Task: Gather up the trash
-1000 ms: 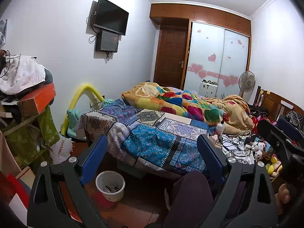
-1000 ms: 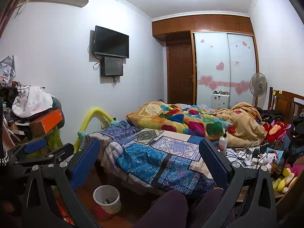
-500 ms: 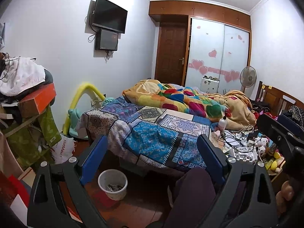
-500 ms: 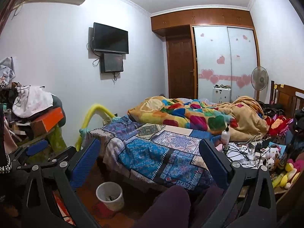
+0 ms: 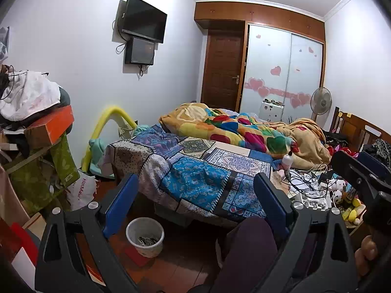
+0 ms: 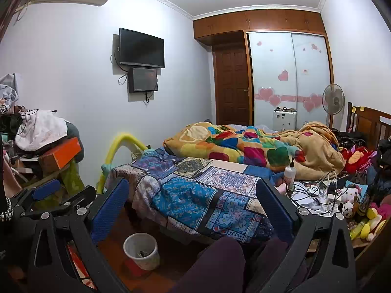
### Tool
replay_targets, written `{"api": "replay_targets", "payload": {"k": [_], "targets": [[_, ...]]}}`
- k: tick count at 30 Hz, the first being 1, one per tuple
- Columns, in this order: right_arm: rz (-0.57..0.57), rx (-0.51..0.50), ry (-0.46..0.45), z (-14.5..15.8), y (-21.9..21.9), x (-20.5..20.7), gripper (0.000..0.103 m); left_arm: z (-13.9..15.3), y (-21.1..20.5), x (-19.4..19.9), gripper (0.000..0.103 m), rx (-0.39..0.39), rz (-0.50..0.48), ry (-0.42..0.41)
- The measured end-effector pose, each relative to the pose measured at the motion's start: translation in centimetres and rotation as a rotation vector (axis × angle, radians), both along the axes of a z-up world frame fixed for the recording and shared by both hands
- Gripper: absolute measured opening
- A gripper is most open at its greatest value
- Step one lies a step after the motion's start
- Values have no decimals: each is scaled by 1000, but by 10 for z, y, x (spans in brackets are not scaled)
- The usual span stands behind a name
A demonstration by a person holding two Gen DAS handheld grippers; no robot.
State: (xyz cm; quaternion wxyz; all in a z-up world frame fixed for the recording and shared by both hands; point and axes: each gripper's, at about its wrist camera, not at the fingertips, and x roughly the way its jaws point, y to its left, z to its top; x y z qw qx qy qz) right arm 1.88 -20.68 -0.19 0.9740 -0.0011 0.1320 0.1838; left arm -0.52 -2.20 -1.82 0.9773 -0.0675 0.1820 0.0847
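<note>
A small white trash bin (image 5: 145,236) with dark scraps inside stands on the wooden floor by the bed's foot; it also shows in the right wrist view (image 6: 141,247). My left gripper (image 5: 195,200) is open and empty, held above the floor in front of the bed. My right gripper (image 6: 190,205) is open and empty at a similar height. The right gripper shows at the right edge of the left wrist view (image 5: 361,183); the left gripper shows at the left of the right wrist view (image 6: 53,195). No loose trash item is clear to me.
A bed (image 5: 200,173) with a patchwork cover and a colourful quilt (image 5: 244,134) fills the middle. Piled clothes and boxes (image 5: 36,131) stand at the left. Cables, a bottle (image 6: 289,171) and toys (image 6: 352,195) clutter the right. My purple-clad knees (image 6: 215,263) are below.
Both views have tilted down and shifted slightly, so the bed and the bin sit a little higher in the frames. Both grippers stay open.
</note>
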Motion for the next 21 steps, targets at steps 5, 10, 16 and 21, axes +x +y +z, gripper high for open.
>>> {"api": "replay_targets", "payload": {"k": [5,10,16,21], "targets": [[0,-3,-1,0,-1,-1,103,-2,1,0,98,-12,11,3],[1,-2,0,0,0,-1,103,-2,2,-1,98,-19,11,0],[2,-2,0,1,0,0,103,-1,-1,-2,98,-12,9,-12],[2,-2,1,1,0,0,103,-1,-3,-1,98,-3,-8,-9]]}}
